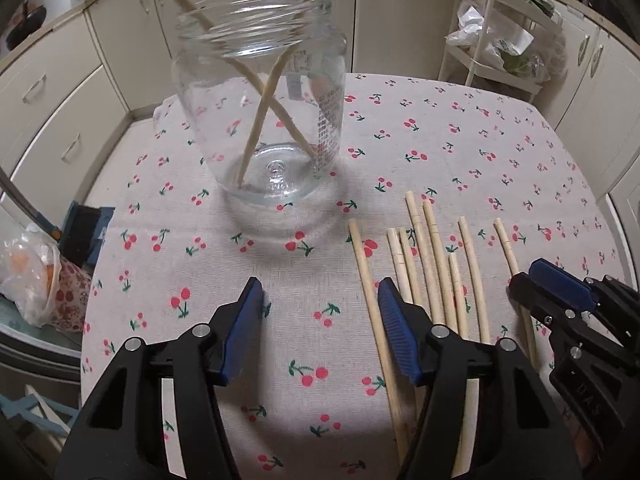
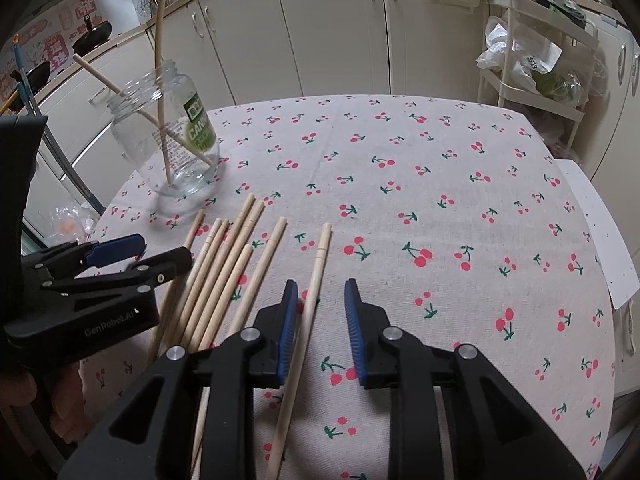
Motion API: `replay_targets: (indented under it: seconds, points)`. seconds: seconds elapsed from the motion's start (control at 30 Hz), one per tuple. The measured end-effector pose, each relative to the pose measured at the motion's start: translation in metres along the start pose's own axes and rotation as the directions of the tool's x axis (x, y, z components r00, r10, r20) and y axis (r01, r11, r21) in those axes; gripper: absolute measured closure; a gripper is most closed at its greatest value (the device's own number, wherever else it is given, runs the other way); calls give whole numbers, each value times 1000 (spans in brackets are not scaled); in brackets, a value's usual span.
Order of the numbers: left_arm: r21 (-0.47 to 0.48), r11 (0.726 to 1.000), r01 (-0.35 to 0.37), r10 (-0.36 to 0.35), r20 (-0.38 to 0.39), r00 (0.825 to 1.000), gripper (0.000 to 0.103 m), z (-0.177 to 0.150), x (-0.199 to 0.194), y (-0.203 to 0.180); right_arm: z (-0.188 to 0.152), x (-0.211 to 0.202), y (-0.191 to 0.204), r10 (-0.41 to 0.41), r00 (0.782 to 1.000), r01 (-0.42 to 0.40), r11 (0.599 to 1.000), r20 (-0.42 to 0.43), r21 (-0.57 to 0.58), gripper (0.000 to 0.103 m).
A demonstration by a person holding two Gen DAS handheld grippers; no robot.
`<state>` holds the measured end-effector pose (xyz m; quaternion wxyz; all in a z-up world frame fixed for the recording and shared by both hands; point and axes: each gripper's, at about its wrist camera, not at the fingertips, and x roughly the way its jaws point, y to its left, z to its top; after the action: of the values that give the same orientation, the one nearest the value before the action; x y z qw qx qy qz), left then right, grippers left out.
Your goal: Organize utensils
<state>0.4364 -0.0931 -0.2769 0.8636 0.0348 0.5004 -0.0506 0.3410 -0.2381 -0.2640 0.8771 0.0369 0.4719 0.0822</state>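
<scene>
Jar: clear glass, upright on the cherry-print cloth over the counter; two chopsticks stand crossed inside it, tops leaning out over the rim.
Left claw: nearer the viewer than the jar, blue pads spread over bare cloth, nothing between them.
Loose chopsticks: lying in a row on the cloth to the right of the jar, tips pointing away; the left claw's right finger overlaps the row's left edge.
Right claw: right of the jar, at the row's far end, jaws partly apart around the outermost chopstick, left pad just beside it; contact cannot be told.
</scene>
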Motion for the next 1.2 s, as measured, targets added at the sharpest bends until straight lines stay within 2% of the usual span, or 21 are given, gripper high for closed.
replay_targets:
  seconds: [0.1, 0.17, 0.2, 0.23, 0.27, 0.3, 0.4, 0.5, 0.6, 0.67, 0.8, 0.83, 0.87, 0.9, 1.03, 1.07, 1.17, 1.2]
  points:
    - [5, 1000, -1, 1, -6, 1000, 46, 8, 5, -2, 3, 2, 1, -1, 1000, 1, 1000, -3, -8, 78]
    - [7, 1000, 7, -7, -7, 1000, 50, 12, 8, -1, 3, 3, 2, -2, 1000, 2, 1000, -2, -17, 78]
    - [13, 1000, 11, -11, -7, 1000, 58, 15, 8, -2, 3, 3, 3, -10, 1000, 10, 999, 0, -30, 84]
    - [27, 999, 22, -21, -9, 1000, 73, 16, 8, -4, 2, 2, 4, -8, 1000, 8, 999, -1, -36, 88]
    - [46, 998, 45, -44, -15, 999, 82, 18, 8, -5, 1, 2, 3, -3, 1000, 3, 999, -1, -34, 93]
    - [55, 996, 63, -62, -24, 998, 96, 19, 8, -6, 1, 2, 3, 2, 1000, -2, 999, -2, -36, 94]
    - [85, 992, 96, -91, -52, 994, 99, 22, 8, -7, 1, 2, 2, 6, 1000, -6, 999, -4, -37, 95]
    - [40, 980, 195, -190, -98, 977, 99, 23, 3, 7, 3, 3, 4, 0, 1000, -1, 998, -18, -58, 93]
    - [38, 965, 258, -257, -25, 966, 99, 20, -28, 21, 3, 3, 4, 10, 1000, -11, 998, -19, -60, 90]
    - [43, 958, 283, -286, 89, 954, 99, 22, -63, 35, 1, 3, 3, 13, 1000, -13, 998, -9, -58, 91]
    - [28, 956, 292, -284, 341, 896, 99, 36, -124, 62, 0, 3, -7, 43, 999, -43, 999, 2, 11, 97]
    - [17, 957, 288, -271, 395, 878, 99, 40, -133, 67, 0, 3, -11, 61, 998, -61, 997, 5, 38, 97]
    - [0, 957, 290, -258, 459, 850, 99, 46, -143, 73, 0, 3, -13, 72, 997, -72, 996, 8, 54, 97]
    - [-17, 956, 293, -247, 492, 835, 99, 51, -148, 78, 0, 4, -16, 86, 996, -87, 993, 11, 75, 97]
    - [-101, 947, 306, -174, 640, 749, 99, 75, -161, 94, 0, 4, -25, 131, 991, -133, 980, 25, 148, 97]
    - [-121, 944, 306, -153, 662, 734, 99, 80, -165, 98, 1, 4, -26, 134, 991, -137, 978, 27, 155, 97]
    - [-193, 940, 281, -44, 749, 661, 99, 103, -173, 100, 1, 4, -32, 151, 988, -156, 969, 39, 189, 97]
    - [-207, 939, 275, -20, 765, 644, 99, 105, -176, 101, 0, 4, -34, 160, 986, -166, 965, 46, 203, 97]
